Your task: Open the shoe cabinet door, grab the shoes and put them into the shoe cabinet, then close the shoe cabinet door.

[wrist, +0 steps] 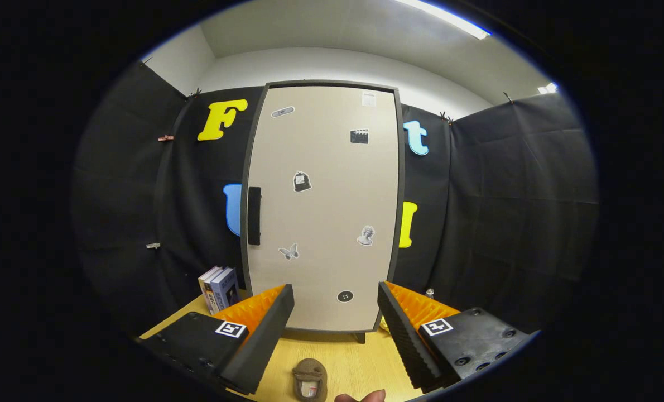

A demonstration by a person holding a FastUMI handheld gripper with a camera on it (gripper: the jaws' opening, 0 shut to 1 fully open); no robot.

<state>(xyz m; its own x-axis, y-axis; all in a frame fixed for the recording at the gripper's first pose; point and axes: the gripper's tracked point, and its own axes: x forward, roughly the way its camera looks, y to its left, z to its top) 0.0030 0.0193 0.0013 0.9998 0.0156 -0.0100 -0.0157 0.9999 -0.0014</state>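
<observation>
Cabinet door [323,206] shut — my hand-held gripper [336,312] released, empty; I'd hook the handle [254,215], swing wide.

Beige cabinet door [323,206] closed; brown shoe [310,379] (probably a slipper) before it.

The shoe [310,381] looks cut off between the tongs [336,340].
</observation>
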